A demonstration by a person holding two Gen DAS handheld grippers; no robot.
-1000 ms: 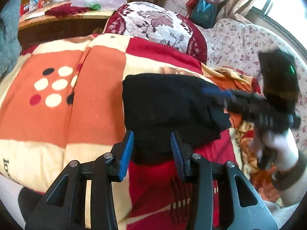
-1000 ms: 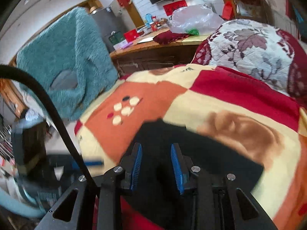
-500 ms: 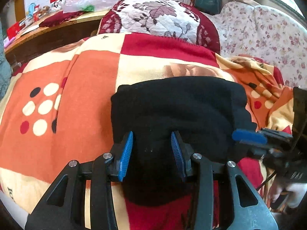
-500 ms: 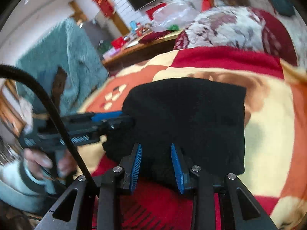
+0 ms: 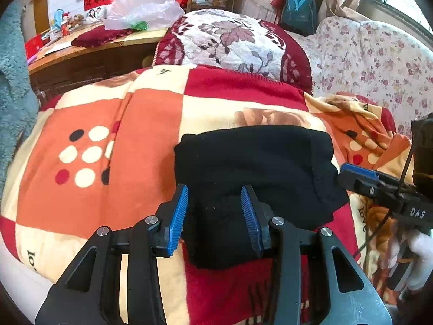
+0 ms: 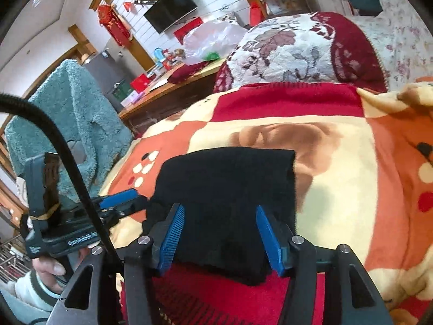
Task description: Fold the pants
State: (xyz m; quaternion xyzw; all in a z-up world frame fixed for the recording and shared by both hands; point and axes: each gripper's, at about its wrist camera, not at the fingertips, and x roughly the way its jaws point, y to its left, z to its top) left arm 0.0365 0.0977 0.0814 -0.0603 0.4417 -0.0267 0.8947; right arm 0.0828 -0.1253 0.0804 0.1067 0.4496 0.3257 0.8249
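Pants [image 5: 254,162], black and already folded into a compact thick rectangle, lie at the centre of both wrist views on a checked blanket [image 5: 140,124] of red, cream and orange squares. The cloth looks like a soft, heavy knit or fleece: limp, not slippery, not fragile, and likely to sag and unfold if lifted by one layer only. The best hold is judged to be at the near edge or a near corner, pinching all layers together, one gripper at each side of the stack. The left gripper [image 5: 213,216] stands partly spread, its blue pads either side of the lower-centre edge of the pants with a gap at each pad; no pinch is visible. The right gripper [image 6: 220,239] is opening, jaws wide, with the near edge of the pants between the pads but not pressed. In the left view the right gripper enters from the right edge of the frame, its tip at the right corner of the stack. The blanket is plush and yielding over what appears to be a bed, so pressing down will sink in, not flatten. A floral pillow [image 5: 238,43] sits at upper centre, a wooden table [image 5: 89,51] with a plastic bag [image 5: 143,8] and small clutter at upper left, a teal fleece [image 6: 70,124] at left, and a flowered cover [image 5: 373,62] at right.
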